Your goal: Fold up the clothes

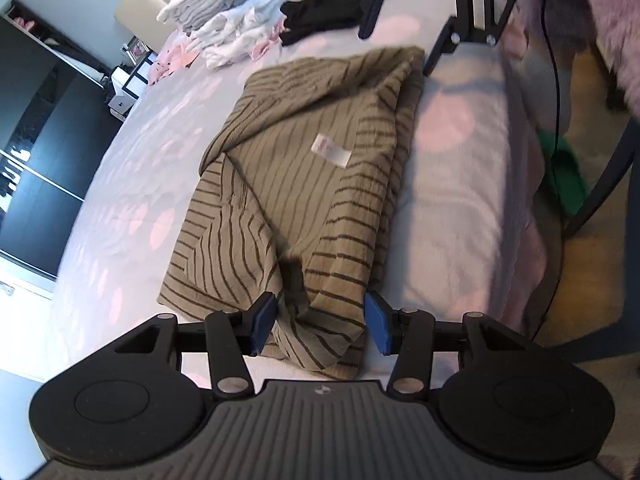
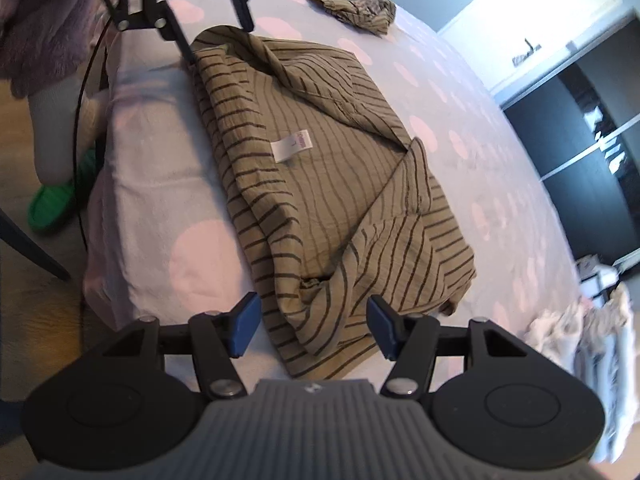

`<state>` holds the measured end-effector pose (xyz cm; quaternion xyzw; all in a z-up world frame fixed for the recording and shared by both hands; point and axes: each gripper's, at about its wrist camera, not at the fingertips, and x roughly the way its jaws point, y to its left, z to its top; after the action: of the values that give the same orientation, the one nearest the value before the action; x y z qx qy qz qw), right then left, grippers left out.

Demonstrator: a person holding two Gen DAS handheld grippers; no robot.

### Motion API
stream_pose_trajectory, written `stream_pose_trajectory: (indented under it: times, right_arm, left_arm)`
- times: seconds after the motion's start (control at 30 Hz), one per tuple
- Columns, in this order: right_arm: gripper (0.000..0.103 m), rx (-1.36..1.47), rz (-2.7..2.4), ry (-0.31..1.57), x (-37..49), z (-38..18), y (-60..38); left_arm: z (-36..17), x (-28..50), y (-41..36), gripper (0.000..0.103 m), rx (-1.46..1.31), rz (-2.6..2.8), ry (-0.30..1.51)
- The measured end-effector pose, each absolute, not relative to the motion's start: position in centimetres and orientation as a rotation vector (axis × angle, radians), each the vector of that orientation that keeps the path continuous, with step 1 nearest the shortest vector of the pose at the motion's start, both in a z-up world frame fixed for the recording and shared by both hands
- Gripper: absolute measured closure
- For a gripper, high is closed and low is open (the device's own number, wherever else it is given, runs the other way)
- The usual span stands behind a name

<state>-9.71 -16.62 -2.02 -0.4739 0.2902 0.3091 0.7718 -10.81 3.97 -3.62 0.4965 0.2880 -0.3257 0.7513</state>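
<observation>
The olive striped garment (image 1: 304, 184) lies folded on the bed (image 1: 460, 184), near the bed's edge, its long side running from one of my claws to the other and its white label (image 1: 331, 151) facing up. I judge it sits there so that I can work each end from where I stand, one claw at either end

My left claw (image 1: 320, 324) has its blue pads apart, straddling the bunched end of the cloth; the fabric sits in the gap, but the pads do not pinch it. My right claw (image 2: 310, 326) stands open at the opposite end, wider, with the cloth's corner lying loose between the pads, touched by neither. I'd say both ends are let go so the fold can rest flat

Both claws tilt steeply down at the mattress and face each other along the garment. Folded piles (image 1: 240, 12) wait at the far side, and another striped piece (image 2: 348, 0) lies crumpled, well apart
</observation>
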Motion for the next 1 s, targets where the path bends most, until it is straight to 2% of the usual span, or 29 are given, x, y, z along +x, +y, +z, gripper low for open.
stream_pose_trajectory:
  times: [0.23,0.27,0.3,0.33,0.37,0.4,0.47,0.7,0.83,1.0]
  right_arm:
    - [0.043,-1.032,0.664,0.632,-8.5,-3.5,-16.6]
    - [0.043,-1.031,0.663,0.624,-8.4,-3.5,-16.4]
    - [0.047,-1.029,0.66,0.62,-8.3,-3.5,-16.3]
    - [0.056,-1.027,0.657,0.617,-8.2,-3.5,-16.2]
    - [0.082,-1.028,0.653,0.628,-8.0,-3.6,-16.1]
    - [0.089,-1.03,0.654,0.642,-7.8,-3.7,-16.1]
    - [0.094,-1.038,0.662,0.638,-7.9,-3.7,-16.2]
    - [0.096,-1.227,0.573,0.444,-9.9,-3.3,-15.9]
    - [0.096,-1.276,0.607,0.471,-9.9,-4.8,-15.7]
    - [0.096,-1.269,0.643,0.511,-9.6,-6.3,-15.5]
  left_arm:
    - [-3.8,-9.8,4.5,0.057,1.081,-0.681,0.632]
    - [-3.8,-9.7,4.5,0.064,1.076,-0.683,0.632]
    - [-3.7,-9.5,4.4,0.072,1.07,-0.685,0.631]
    - [-3.6,-9.5,4.4,0.083,1.068,-0.687,0.63]
    - [-3.6,-9.5,4.4,0.092,1.066,-0.689,0.629]
    - [-3.5,-9.4,4.4,0.095,1.064,-0.69,0.628]
    - [-3.3,-9.7,4.6,0.101,1.078,-0.691,0.594]
    - [-3.5,-11.8,4.5,0.101,1.256,-0.657,0.39]
    - [-5.6,-12.2,4.0,0.101,1.364,-0.716,0.416]
    - [-6.8,-11.1,3.7,0.102,1.271,-0.749,0.527]
